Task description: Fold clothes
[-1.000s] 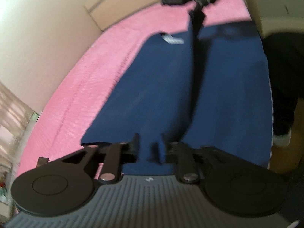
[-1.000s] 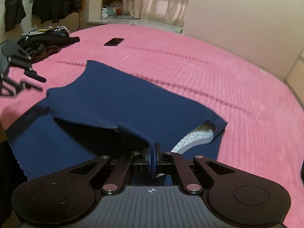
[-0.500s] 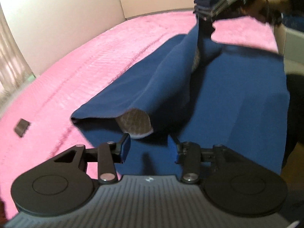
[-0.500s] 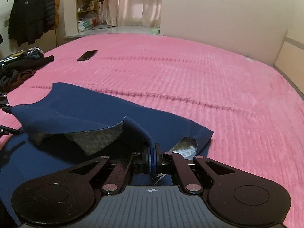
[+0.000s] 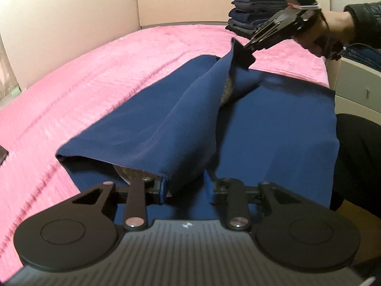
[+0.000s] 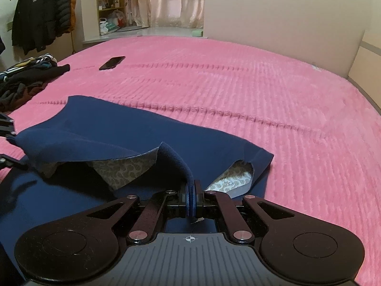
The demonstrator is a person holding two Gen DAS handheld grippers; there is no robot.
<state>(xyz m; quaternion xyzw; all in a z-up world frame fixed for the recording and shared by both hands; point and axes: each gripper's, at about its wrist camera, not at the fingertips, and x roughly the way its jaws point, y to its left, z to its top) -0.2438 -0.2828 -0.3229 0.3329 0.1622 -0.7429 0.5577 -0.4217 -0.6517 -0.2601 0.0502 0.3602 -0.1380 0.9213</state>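
Observation:
A navy blue garment [image 5: 273,128] with a patterned grey lining lies spread on the pink bed [image 5: 95,76]. My right gripper [image 6: 191,201] is shut on an edge of the navy garment [image 6: 119,133] and holds it lifted; it also shows in the left wrist view [image 5: 247,47], pinching the raised corner. My left gripper [image 5: 185,188] is open, its jaws either side of the lifted fold's lower end, with the cloth between them and touching the left finger [image 5: 162,188].
A stack of folded dark clothes [image 5: 252,14] sits at the head of the bed. A black phone [image 6: 112,63] and a heap of dark clothes [image 6: 26,76] lie on the bed's far side. A white cabinet [image 5: 357,81] stands beside the bed.
The right gripper has kept its grip and drawn the garment's edge up and over. The left gripper has moved in so that the fold's end sits between its open jaws.

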